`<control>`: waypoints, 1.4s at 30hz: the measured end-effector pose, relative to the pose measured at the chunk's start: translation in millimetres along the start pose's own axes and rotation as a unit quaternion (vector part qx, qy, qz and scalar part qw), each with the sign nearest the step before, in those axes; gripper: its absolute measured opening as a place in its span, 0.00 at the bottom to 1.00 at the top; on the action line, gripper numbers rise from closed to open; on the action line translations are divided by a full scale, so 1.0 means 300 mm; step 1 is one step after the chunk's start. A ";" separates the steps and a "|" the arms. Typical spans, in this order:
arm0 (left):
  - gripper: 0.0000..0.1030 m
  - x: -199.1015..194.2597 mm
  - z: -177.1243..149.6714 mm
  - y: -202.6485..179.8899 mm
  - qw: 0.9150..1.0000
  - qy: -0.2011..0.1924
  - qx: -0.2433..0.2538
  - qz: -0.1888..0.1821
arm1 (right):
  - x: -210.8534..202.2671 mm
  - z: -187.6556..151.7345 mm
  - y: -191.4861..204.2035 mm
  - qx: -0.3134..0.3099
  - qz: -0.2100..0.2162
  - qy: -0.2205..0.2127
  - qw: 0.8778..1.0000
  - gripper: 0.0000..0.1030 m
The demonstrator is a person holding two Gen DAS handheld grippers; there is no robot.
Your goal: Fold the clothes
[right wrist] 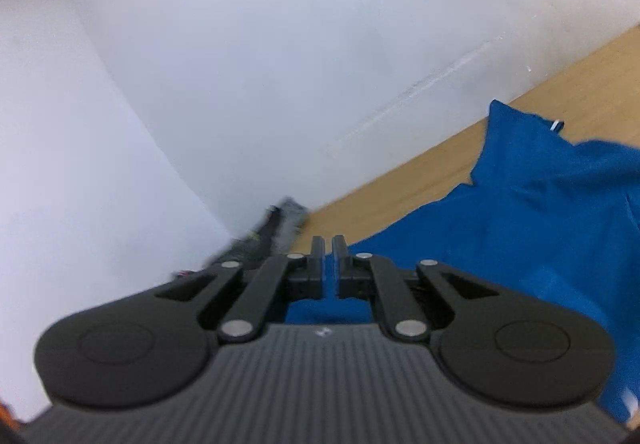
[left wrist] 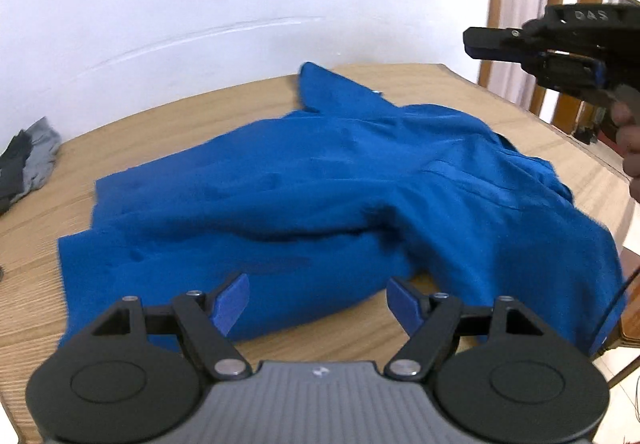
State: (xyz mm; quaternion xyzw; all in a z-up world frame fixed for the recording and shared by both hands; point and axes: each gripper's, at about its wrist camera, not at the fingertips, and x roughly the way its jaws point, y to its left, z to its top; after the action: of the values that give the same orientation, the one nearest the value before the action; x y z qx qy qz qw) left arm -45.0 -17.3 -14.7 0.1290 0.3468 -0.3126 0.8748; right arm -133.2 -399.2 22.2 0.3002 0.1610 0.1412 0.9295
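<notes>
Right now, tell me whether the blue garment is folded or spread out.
Partly folded: the blue garment lies rumpled on the wooden table, its near side doubled over the body in a thick ridge, one sleeve pointing toward the wall.

My wooden table [left wrist: 400, 83] runs up against a white wall [left wrist: 200, 3]. At its far left a small heap of grey and dark cloth [left wrist: 28, 159] sits near the edge. Far right, I see wooden door frames [left wrist: 496, 3] and a pale curtain [left wrist: 520, 3].

The left tongs [left wrist: 318, 302] tilt downward with their blue-padded jaws spread wide, nothing between them. The right tongs [right wrist: 329, 250] point nearly level, jaws closed together on nothing, held by a hand [left wrist: 630, 147].
</notes>
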 end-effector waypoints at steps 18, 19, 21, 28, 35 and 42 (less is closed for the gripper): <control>0.76 0.279 0.138 -0.081 0.989 0.057 0.094 -0.097 | -0.284 -0.413 -0.321 0.008 -0.336 0.091 0.938 0.59; 0.76 0.281 0.142 -0.102 0.988 0.058 0.102 -0.101 | -0.269 -0.411 -0.332 0.018 -0.316 0.097 0.944 0.60; 0.76 0.296 0.145 -0.132 0.986 0.061 0.119 -0.100 | -0.237 -0.406 -0.355 0.037 -0.276 0.109 0.954 0.48; 0.76 0.283 0.143 -0.058 0.993 0.052 0.068 -0.079 | -0.123 -0.173 -0.178 0.038 -0.081 0.071 0.993 0.09; 0.76 0.252 0.085 0.163 0.998 0.051 -0.029 -0.002 | 0.497 0.076 0.033 -0.055 -0.005 0.139 0.989 0.21; 0.76 0.204 0.015 0.338 0.992 0.062 -0.090 0.064 | 0.818 0.090 0.046 -0.087 -0.124 0.137 0.979 0.37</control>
State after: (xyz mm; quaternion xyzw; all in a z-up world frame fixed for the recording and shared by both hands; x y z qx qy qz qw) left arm 56.4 31.1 -52.7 0.0902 0.4180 -0.2147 0.8781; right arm 97.8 -314.2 -1.5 0.1740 0.3098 0.0784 0.9314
